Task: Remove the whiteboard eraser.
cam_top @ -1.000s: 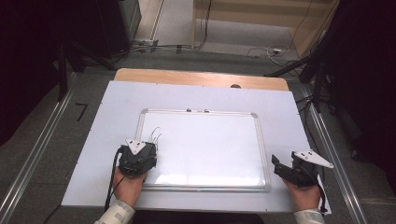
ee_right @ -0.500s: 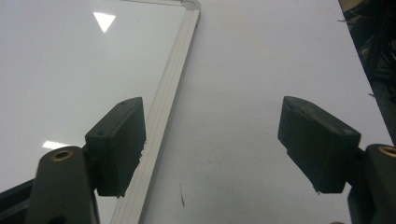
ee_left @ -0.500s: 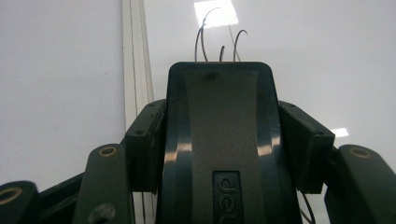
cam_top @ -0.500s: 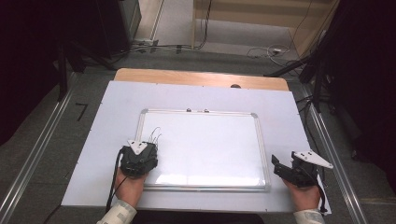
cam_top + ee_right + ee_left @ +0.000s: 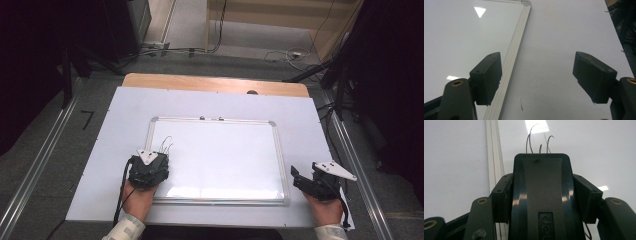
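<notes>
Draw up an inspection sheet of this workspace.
Surface: white sheet covering a wooden table.
Job's things: silver-framed whiteboard lying flat, thin black marks near its left edge.
Clutter: nothing seen.
Grippers: left tool shut on a black eraser over the whiteboard; right tool open, empty, beside the whiteboard's right frame.
Cables: black cable trailing from the left tool; loose cables on the floor.
Surroundings: grey floor, metal rails, dark curtains.

A white counter (image 5: 125, 115) has a wooden strip (image 5: 200, 82) along its twelve-o'clock edge; cables (image 5: 280, 52) lie on the grey floor (image 5: 50, 150) beyond.
</notes>
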Demonstrator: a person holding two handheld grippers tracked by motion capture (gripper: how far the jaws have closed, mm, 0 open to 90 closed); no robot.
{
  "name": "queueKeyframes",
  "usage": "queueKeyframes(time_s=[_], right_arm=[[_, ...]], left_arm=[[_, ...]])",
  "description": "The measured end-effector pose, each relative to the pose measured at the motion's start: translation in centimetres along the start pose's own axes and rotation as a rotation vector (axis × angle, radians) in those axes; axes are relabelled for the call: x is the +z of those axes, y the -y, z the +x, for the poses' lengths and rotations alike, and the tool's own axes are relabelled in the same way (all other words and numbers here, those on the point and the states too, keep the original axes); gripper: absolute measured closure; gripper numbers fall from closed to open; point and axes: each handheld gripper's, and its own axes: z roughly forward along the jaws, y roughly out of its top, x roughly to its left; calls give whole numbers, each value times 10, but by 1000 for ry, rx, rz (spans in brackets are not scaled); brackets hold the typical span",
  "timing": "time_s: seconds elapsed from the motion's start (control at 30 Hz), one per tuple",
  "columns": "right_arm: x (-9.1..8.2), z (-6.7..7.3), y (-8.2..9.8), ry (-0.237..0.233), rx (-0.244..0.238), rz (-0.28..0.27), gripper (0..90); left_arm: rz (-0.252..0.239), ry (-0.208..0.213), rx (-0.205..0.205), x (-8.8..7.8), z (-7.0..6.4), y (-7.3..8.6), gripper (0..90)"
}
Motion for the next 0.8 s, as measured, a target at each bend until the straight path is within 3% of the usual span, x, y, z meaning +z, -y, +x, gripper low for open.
queueKeyframes(time_s=[0.33,0.8], right_arm=[[0,0,0,-4,0,-1,222],[0,0,0,-5,2,-2,222]], left_arm=[[0,19,1,-1,1,-1,406],[-52,44,-10,-10,2,-4,406]])
